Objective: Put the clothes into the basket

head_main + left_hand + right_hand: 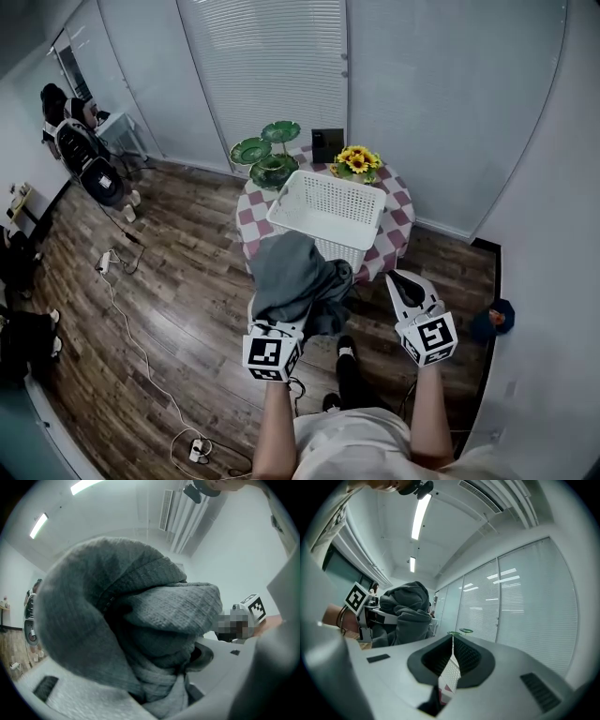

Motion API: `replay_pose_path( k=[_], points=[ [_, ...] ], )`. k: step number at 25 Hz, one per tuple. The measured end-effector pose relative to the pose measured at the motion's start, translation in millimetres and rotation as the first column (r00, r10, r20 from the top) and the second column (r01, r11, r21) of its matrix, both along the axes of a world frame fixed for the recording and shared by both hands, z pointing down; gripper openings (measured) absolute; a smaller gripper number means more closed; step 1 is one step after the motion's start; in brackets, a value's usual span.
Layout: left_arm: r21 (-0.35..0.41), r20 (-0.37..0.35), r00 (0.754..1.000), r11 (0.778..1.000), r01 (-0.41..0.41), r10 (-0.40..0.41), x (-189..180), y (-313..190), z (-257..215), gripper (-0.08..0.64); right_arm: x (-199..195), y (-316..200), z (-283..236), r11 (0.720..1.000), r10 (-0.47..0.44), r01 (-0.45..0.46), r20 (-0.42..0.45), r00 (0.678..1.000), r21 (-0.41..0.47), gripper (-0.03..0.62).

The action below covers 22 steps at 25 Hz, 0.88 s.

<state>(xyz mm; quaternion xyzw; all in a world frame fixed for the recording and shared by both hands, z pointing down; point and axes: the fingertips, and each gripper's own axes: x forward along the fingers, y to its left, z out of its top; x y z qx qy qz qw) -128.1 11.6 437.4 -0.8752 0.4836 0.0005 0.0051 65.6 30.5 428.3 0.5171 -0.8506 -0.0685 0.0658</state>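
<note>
A bundle of grey clothes hangs in front of me, with my left gripper shut on it from below. In the left gripper view the grey knit fills the space between the jaws and hides most of them. The white mesh basket stands on the round checkered table, just beyond the bundle, and looks empty. My right gripper is to the right of the clothes, level with them, shut with nothing in it. In the right gripper view its jaws meet in a thin line, and the clothes show at the left.
Sunflowers, green leaf-shaped dishes and a dark box stand on the table behind the basket. Cables and a power strip lie on the wooden floor at the left. A chair stands far left.
</note>
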Motion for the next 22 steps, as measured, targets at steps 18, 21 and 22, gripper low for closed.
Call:
replay_pose_path(
  k=[18, 21, 22],
  points=[
    [0.026, 0.015, 1.000, 1.000, -0.001, 0.000, 16.9, -83.3, -19.2, 0.324, 25.3, -76.4, 11.5, 0.999, 0.026, -0.025, 0.039, 0.999, -0.034, 0.025],
    [0.029, 0.019, 1.000, 1.000, -0.007, 0.007, 22.7, -103.9, -20.5, 0.324, 30.6, -94.9, 10.3, 0.999, 0.030, -0.029, 0.038, 0.999, -0.031, 0.025],
    [0.030, 0.021, 1.000, 0.999, -0.009, 0.009, 24.4, -110.1, -21.2, 0.324, 31.9, -100.6, 10.1, 0.999, 0.031, -0.030, 0.039, 0.999, -0.030, 0.025]
  ],
)
